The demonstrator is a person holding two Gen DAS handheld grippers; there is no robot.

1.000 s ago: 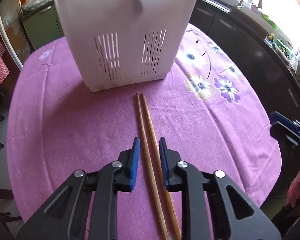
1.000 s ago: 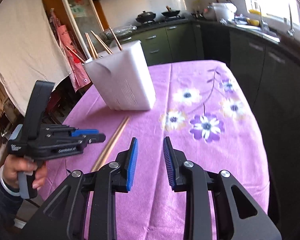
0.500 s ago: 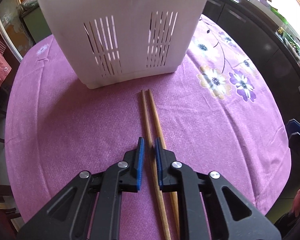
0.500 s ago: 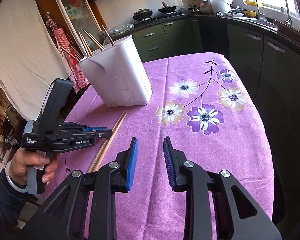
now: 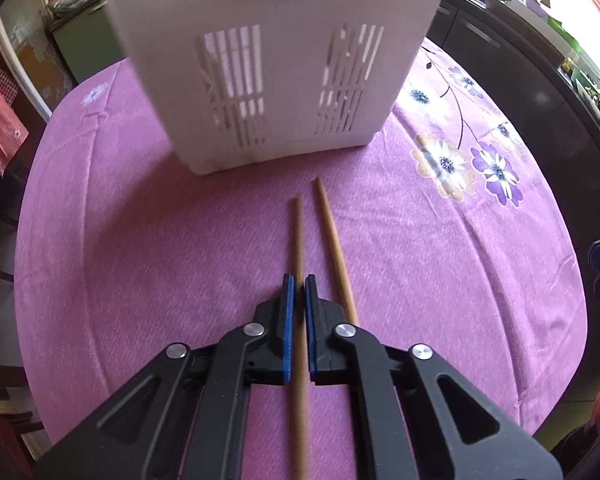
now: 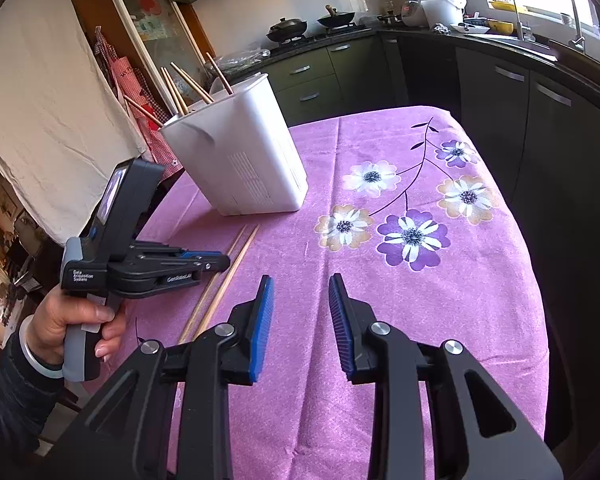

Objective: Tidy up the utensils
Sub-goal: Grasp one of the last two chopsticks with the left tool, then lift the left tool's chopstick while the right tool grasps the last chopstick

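Note:
Two wooden chopsticks lie on the purple cloth in front of a white slotted utensil holder (image 5: pixel 276 60). My left gripper (image 5: pixel 299 280) is shut on the left chopstick (image 5: pixel 298 232), which runs between its blue pads. The right chopstick (image 5: pixel 334 236) lies free beside it. In the right wrist view the left gripper (image 6: pixel 216 260) sits over the chopsticks (image 6: pixel 236 256), and the holder (image 6: pixel 240 160) has several chopsticks standing in it. My right gripper (image 6: pixel 300 284) is open and empty above the cloth.
The table (image 6: pixel 440 320) wears a purple cloth with flower prints (image 6: pixel 412 236) on the right. Dark kitchen cabinets (image 6: pixel 520 92) run along the right and back. A white cloth (image 6: pixel 32 112) hangs at the left. The table edge drops off at right.
My left gripper moved forward toward the holder and closed on the left chopstick, and the two chopsticks now lie a little apart. The right gripper has stayed open.

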